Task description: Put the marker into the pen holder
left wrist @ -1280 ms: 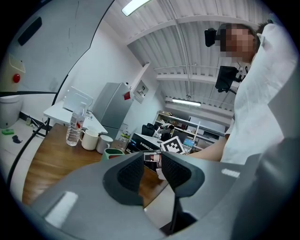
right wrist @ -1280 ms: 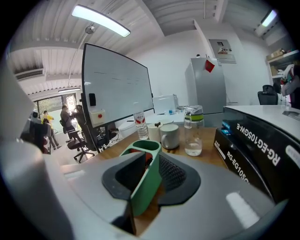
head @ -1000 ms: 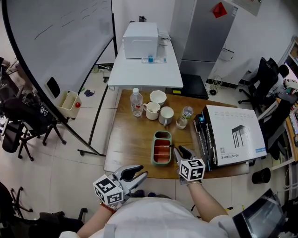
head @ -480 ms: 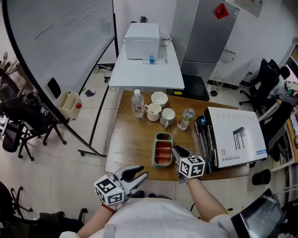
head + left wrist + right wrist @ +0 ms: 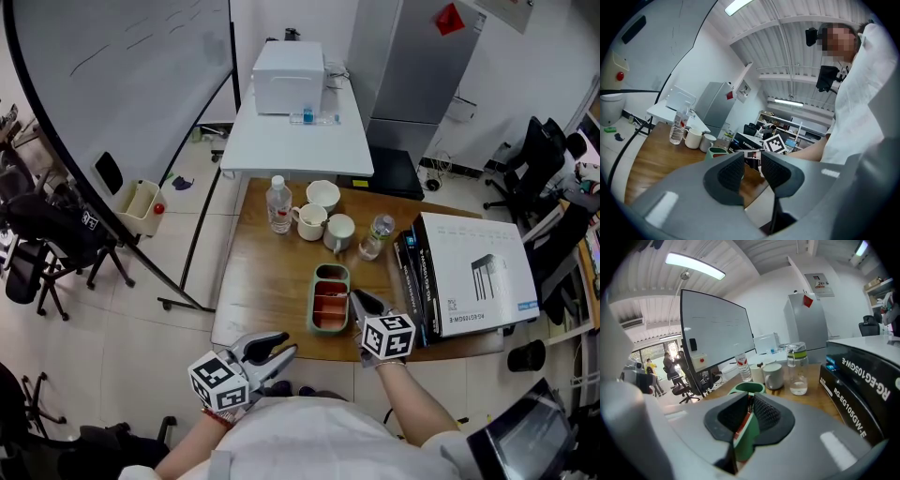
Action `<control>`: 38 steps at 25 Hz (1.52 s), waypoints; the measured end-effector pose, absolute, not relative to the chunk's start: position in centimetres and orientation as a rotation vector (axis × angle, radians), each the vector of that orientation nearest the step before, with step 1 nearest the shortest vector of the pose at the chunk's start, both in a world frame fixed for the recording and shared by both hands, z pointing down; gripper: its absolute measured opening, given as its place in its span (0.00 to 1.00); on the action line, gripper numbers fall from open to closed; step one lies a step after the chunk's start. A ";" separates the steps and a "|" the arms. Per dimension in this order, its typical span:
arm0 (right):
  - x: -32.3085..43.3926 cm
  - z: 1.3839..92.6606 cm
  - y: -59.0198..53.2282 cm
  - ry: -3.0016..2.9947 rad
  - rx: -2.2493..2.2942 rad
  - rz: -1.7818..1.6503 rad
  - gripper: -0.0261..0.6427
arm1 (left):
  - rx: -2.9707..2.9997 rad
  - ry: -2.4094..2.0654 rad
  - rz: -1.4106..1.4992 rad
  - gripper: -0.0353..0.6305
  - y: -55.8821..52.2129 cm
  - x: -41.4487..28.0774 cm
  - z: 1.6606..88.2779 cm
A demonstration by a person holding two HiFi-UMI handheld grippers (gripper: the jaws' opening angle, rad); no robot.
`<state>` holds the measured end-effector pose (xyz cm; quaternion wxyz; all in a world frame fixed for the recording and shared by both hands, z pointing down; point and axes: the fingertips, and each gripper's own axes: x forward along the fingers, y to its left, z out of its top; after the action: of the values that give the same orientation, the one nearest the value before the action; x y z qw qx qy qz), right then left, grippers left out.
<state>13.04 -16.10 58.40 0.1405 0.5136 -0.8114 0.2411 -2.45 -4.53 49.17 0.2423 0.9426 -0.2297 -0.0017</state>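
A green oblong pen holder (image 5: 330, 272) with red things inside lies on the wooden table (image 5: 267, 281), near its front edge. My right gripper (image 5: 358, 302) reaches over the holder's right rim, jaws shut. In the right gripper view the holder (image 5: 749, 387) sits just past the right gripper (image 5: 750, 404). A thin dark sliver shows between the pads; I cannot tell if it is the marker. My left gripper (image 5: 279, 351) hangs off the table's front edge, by my body. In its own view the left gripper (image 5: 752, 165) stands open with nothing between its jaws.
A water bottle (image 5: 277, 204), two mugs (image 5: 309, 222), a white bowl (image 5: 322, 195) and a glass bottle (image 5: 375, 234) stand at the table's far side. Stacked boxes (image 5: 469, 272) fill its right end, close to my right gripper. A white table (image 5: 298, 141) stands behind.
My right gripper has shifted slightly toward the holder's right rim and stays there. The left gripper has not moved.
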 end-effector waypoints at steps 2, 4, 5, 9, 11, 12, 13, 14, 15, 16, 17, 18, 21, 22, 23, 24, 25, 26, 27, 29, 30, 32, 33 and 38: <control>13.1 57.0 -16.1 -2.375 1.501 0.684 0.08 | 2.582 -0.625 0.006 0.22 -4.5 -2.3 49.2; 13.0 54.9 -16.3 -2.424 1.515 0.664 0.08 | 2.586 -0.619 0.002 0.21 -4.5 -2.2 49.2; 13.0 53.7 -16.4 -2.449 1.526 0.643 0.08 | 2.586 -0.617 0.001 0.21 -4.6 -2.1 49.2; 12.9 50.1 -17.6 -2.513 1.550 0.520 0.08 | 2.588 -0.610 0.007 0.21 -4.7 -2.0 49.2; 12.9 49.6 -18.7 -2.524 1.574 0.542 0.08 | 2.593 -0.607 0.017 0.21 -4.8 -2.0 49.1; 13.1 49.5 -19.2 -2.524 1.595 0.563 0.08 | 2.598 -0.604 0.019 0.21 -4.9 -1.9 49.0; 13.3 49.3 -19.6 -2.525 1.615 0.578 0.08 | 2.601 -0.603 0.020 0.21 -4.9 -1.9 48.9; 13.4 49.0 -19.8 -2.530 1.632 0.583 0.08 | 2.602 -0.604 0.023 0.21 -4.9 -1.9 48.9; 13.5 48.5 -19.9 -2.540 1.644 0.580 0.08 | 2.601 -0.609 0.026 0.21 -5.0 -2.1 48.9; 13.4 47.9 -20.0 -2.556 1.650 0.574 0.08 | 2.598 -0.619 0.029 0.21 -5.1 -2.3 48.9; 13.4 47.2 -20.1 -2.575 1.652 0.567 0.08 | 2.594 -0.630 0.028 0.21 -5.2 -2.6 49.0; 13.2 46.7 -20.2 -2.592 1.651 0.562 0.08 | 2.590 -0.641 0.024 0.21 -5.3 -2.9 49.2; 12.7 46.4 -20.8 -2.615 1.631 0.550 0.08 | 2.576 -0.669 0.012 0.21 -5.7 -3.6 49.3; 12.6 46.9 -21.0 -2.608 1.624 0.551 0.08 | 2.573 -0.673 0.010 0.21 -5.8 -3.7 49.3; 12.4 47.8 -21.3 -2.593 1.619 0.559 0.08 | 2.572 -0.673 0.009 0.21 -5.8 -3.7 49.2; 12.2 48.9 -21.8 -2.572 1.617 0.571 0.08 | 2.571 -0.670 0.011 0.21 -5.9 -3.6 49.2; 11.9 50.1 -22.3 -2.549 1.613 0.583 0.08 | 2.570 -0.666 0.017 0.21 -5.9 -3.6 49.2; 11.4 51.1 -22.8 -2.528 1.605 0.587 0.08 | 2.569 -0.659 0.022 0.21 -5.9 -3.5 49.4; 11.0 52.0 -23.1 -2.512 1.590 0.580 0.08 | 2.570 -0.648 0.024 0.21 -5.8 -3.3 49.6; 10.3 53.0 -23.3 -2.490 1.546 0.548 0.08 | 2.575 -0.629 0.027 0.21 -5.6 -3.0 49.7; 9.9 53.5 -23.2 -2.482 1.521 0.530 0.08 | 2.576 -0.627 0.030 0.21 -5.6 -3.0 49.7; 9.6 54.5 -23.1 -2.460 1.484 0.505 0.08 | 2.571 -0.640 0.033 0.21 -5.9 -3.4 49.7; 9.7 55.1 -22.9 -2.443 1.480 0.506 0.08 | 2.566 -0.648 0.032 0.21 -6.0 -3.6 49.8; 11.1 57.7 -22.3 -2.353 1.494 0.518 0.08 | 2.558 -0.656 0.024 0.21 -6.5 -4.0 49.9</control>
<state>11.07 -22.30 57.71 0.1529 0.5208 -0.8202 0.1807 -4.02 -6.50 49.91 0.2479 0.9384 -0.2408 0.0087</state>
